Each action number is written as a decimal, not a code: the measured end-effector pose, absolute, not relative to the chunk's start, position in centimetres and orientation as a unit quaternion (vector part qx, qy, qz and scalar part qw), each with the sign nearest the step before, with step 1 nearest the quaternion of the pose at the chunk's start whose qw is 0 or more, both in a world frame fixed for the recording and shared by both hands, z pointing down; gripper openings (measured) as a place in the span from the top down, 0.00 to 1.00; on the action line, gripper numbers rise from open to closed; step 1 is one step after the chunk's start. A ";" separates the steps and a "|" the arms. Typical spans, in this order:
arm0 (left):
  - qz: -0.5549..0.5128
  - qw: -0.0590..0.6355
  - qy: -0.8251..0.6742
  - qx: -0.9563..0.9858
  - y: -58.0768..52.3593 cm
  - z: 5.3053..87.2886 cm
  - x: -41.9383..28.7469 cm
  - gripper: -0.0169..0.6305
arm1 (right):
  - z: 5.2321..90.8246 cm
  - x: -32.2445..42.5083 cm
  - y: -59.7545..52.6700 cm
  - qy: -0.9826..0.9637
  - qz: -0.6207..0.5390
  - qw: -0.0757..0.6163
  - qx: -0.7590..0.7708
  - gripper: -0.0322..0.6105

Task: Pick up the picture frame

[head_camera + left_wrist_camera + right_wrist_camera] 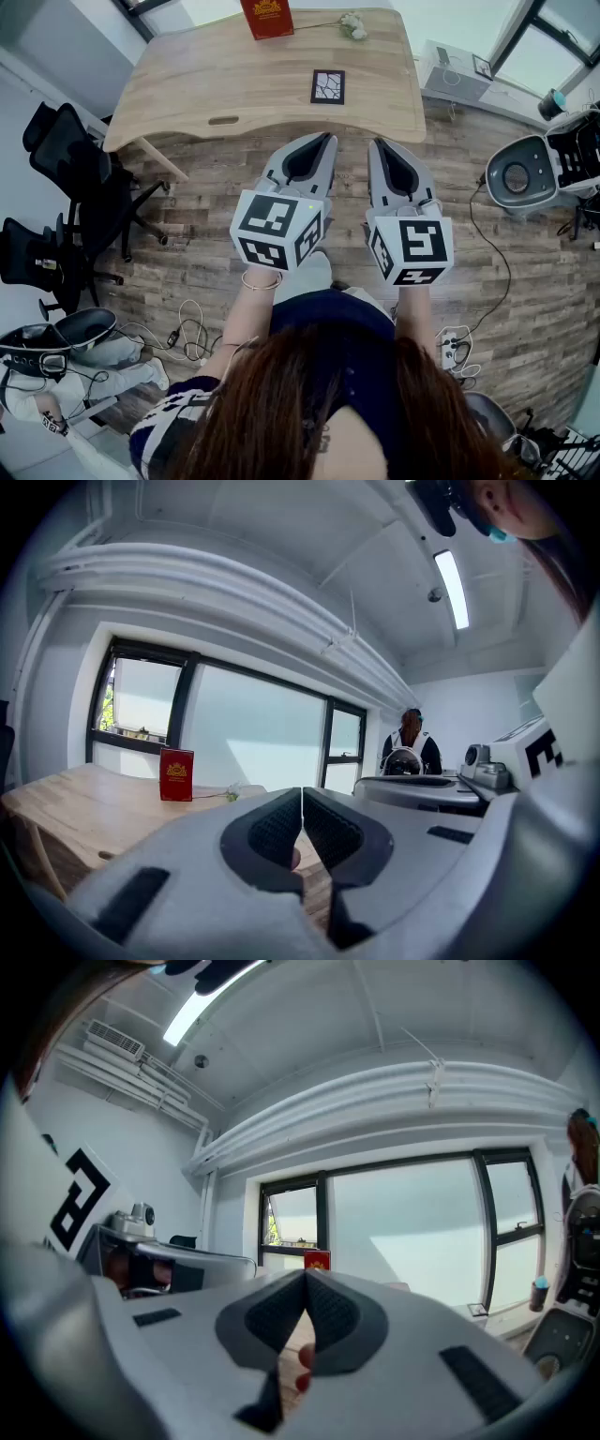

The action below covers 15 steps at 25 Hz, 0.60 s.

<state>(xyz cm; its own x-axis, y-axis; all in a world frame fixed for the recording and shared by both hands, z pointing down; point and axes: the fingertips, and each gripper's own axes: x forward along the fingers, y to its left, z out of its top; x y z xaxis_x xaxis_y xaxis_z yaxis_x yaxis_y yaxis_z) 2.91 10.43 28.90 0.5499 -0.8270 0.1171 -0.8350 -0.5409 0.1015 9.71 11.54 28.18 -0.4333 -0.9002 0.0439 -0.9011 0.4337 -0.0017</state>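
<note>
One picture frame (327, 86) lies on the counter (206, 84), one red box (266, 17) and one flower (353, 25) beyond it; left tool (328, 139), right tool (375, 143) hover nearer, both pinched together.

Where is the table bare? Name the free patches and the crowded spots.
The wooden table is bare across its whole left half, from the red box and the picture frame out to the left edge. A narrower bare strip lies right of the frame. The far edge is busiest: the box and the white flowers.
</note>
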 end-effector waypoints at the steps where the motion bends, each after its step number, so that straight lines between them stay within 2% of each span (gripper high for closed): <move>1: 0.027 0.072 -0.473 0.878 10.0 28.9 2.6 0.93 | 28.2 9.5 11.2 -0.846 0.010 0.017 0.533 0.91; 15: 0.026 0.073 -0.465 0.882 3.8 30.0 -2.2 0.93 | 29.3 5.9 5.3 -0.830 0.008 0.038 0.556 0.91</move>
